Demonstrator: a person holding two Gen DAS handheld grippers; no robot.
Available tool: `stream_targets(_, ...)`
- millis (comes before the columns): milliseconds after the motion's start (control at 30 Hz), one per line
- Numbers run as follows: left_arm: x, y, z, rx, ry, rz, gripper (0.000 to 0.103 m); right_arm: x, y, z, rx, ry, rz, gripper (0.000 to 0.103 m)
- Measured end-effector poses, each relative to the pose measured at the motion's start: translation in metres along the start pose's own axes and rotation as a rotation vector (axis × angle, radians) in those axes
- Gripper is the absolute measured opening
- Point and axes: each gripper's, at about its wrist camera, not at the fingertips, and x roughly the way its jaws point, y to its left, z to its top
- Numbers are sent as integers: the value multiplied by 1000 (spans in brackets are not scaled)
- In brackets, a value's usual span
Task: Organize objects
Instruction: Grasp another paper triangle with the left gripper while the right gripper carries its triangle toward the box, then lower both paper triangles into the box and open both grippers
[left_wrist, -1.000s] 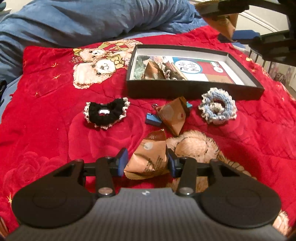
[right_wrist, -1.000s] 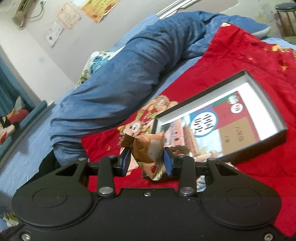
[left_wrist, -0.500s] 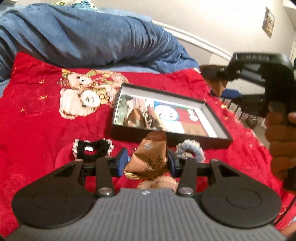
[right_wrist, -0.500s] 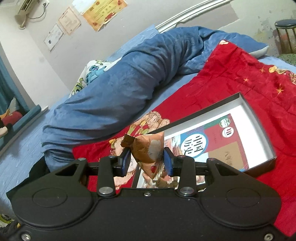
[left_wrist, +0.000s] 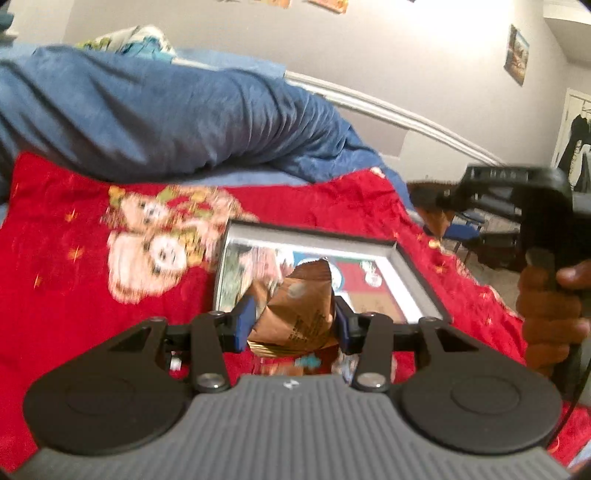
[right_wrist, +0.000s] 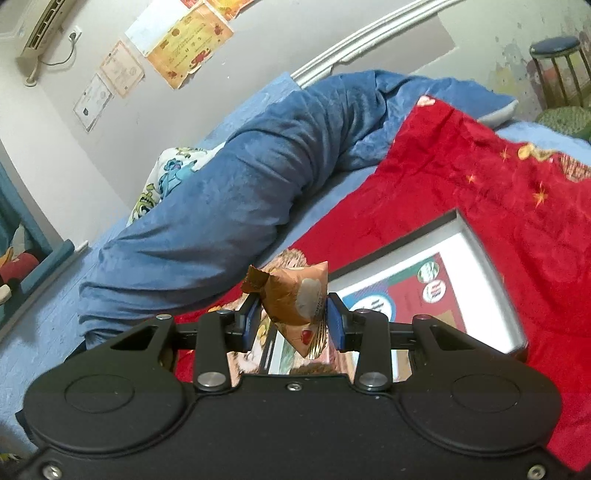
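2 brown snack packets in view, 1 per gripper. Left gripper is clenched on one brown packet; it hangs in front of the black box, over its near edge. Right gripper is grasping the second brown packet, w/ a cherry print low on it, held up beyond the box's left end, toward the duvet. From the left wrist view the right gripper shows to the right of the box, a bare hand on its handle.

1 box, shallow, black rim, white inner wall; bottom has a printed sheet w/ a blue circle, red and tan panels and 2 round logos. Writing there too blurred to read. Sth small lies at its left end, can't tell what.

Box sits on a red blanket w/ teddy-bear print and gold stars, on a bed. 1 rolled blue duvet behind the box. Grey wall w/ 4 certificates, print illegible; 1 stool right of the duvet.
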Motion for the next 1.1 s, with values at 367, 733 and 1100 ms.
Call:
stream_targets(367, 67, -26, 38, 60, -24, -28, 48, 17, -42, 11, 90, 20, -76, 37)
stream_targets(733, 112, -33, 19, 83, 9, -3, 49, 51, -46, -4, 48, 74, -116, 37)
stream_targets(1100, 138, -49, 29, 188, 22, 5, 49, 66, -72, -7, 149, 109, -129, 37)
